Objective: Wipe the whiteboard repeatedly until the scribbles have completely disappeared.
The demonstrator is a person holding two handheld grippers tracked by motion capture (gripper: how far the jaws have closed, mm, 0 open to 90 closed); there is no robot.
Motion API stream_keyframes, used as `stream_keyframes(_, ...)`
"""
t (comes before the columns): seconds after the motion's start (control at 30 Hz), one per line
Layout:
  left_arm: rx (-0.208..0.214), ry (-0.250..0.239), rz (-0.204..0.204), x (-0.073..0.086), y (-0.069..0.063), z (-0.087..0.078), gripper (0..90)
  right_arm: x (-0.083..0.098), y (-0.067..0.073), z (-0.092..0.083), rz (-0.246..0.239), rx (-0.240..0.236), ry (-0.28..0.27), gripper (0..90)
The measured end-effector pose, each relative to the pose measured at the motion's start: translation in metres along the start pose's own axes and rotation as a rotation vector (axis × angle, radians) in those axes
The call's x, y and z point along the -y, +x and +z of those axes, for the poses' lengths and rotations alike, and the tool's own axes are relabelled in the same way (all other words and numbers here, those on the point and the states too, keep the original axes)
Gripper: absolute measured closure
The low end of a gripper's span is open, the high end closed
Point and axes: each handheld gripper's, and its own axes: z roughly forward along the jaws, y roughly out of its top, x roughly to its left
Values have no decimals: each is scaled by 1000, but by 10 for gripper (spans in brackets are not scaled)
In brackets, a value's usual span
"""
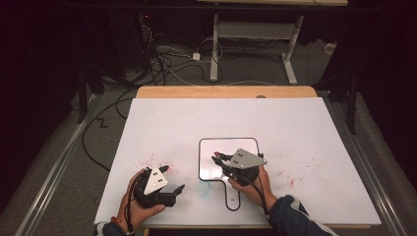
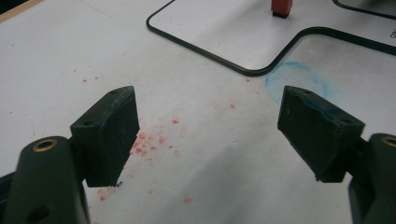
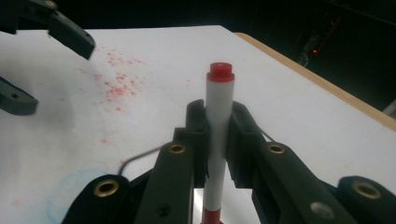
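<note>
A white marker (image 3: 219,88) with a red end stands between the pads of my right gripper (image 3: 218,112), which is shut on it. In the high view my right gripper (image 1: 220,158) hovers over the lower part of a small whiteboard (image 1: 231,146) with a black rim and a handle. My left gripper (image 1: 173,178) rests to the left of the board's handle, its jaws wide apart. In the left gripper view my left gripper (image 2: 205,121) has only bare table between its pads. The marker's red end (image 2: 281,7) touches the whiteboard (image 2: 219,32) farther off.
Red specks (image 2: 144,142) and a blue smudge (image 2: 294,74) mark the white table cover (image 1: 305,128). The wooden table edge (image 1: 226,91) runs along the far side. Beyond it lie floor cables (image 1: 167,64) and another desk's legs (image 1: 214,54).
</note>
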Motion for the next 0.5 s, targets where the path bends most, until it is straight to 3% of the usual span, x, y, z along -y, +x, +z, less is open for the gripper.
stream_keyframes(0.3, -4, 8, -1, 0, 0, 2, 197, 11, -24, -17, 59, 46, 1, 813)
stream_keyframes(0.5, -11, 9, 1, 0, 0, 1, 197, 1, -30, -33, 71, 52, -52, 813)
